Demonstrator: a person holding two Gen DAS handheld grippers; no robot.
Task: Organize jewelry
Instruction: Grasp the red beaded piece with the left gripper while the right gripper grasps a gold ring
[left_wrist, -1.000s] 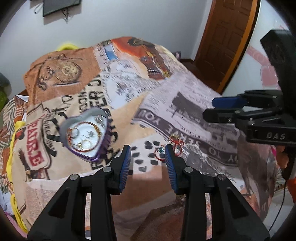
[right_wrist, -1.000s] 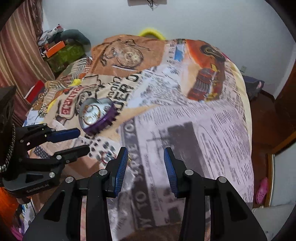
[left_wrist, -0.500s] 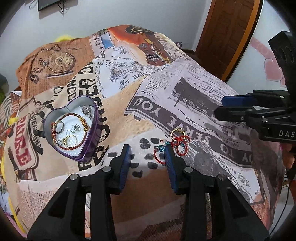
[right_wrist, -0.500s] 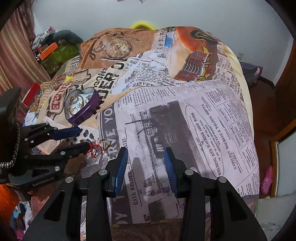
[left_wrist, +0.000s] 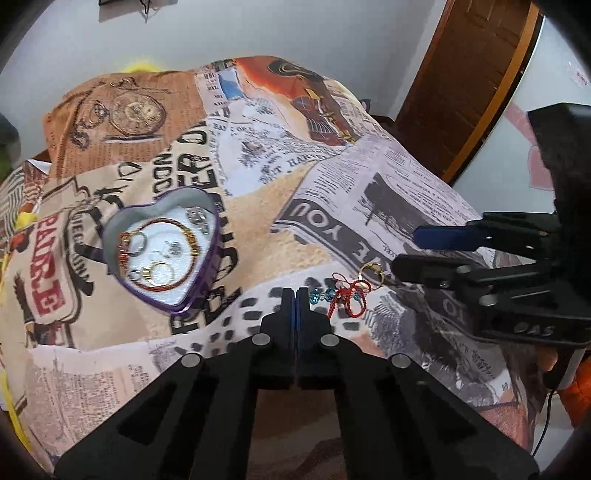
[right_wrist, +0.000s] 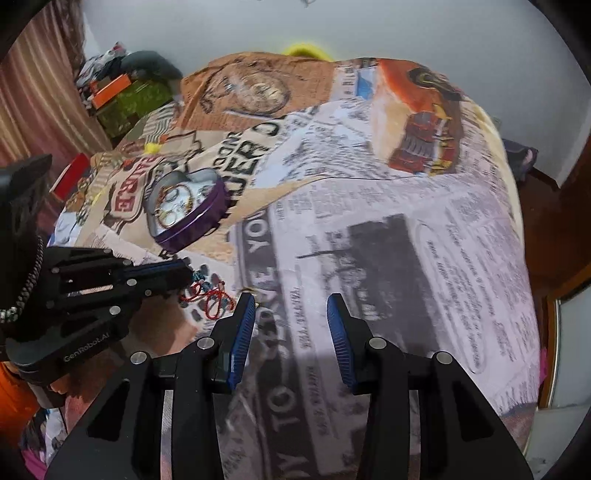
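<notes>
A purple heart-shaped tin (left_wrist: 201, 291) (right_wrist: 195, 229) lies on the printed bedspread (left_wrist: 258, 229) and holds several bangles and rings on white padding. A red string bracelet with blue beads (left_wrist: 345, 299) (right_wrist: 210, 299) lies on the cloth to the tin's right. My left gripper (left_wrist: 295, 291) (right_wrist: 188, 271) has its jaws pressed together on the bracelet's blue-bead end. A gold ring (left_wrist: 373, 269) lies just past the bracelet. My right gripper (right_wrist: 291, 299) (left_wrist: 404, 249) hangs open and empty over the cloth, its left finger beside the ring.
The bedspread slopes away to the right toward a wooden door (left_wrist: 469, 85) and dark floor (right_wrist: 554, 229). Boxes and clothes (right_wrist: 122, 96) are piled at the back left by a striped curtain (right_wrist: 33, 110). A person's orange sleeve (left_wrist: 576, 391) shows at the right edge.
My left gripper's jaws have gone from open to fully closed at the bracelet's beaded end. The right gripper has sunk a little toward the gold ring.
</notes>
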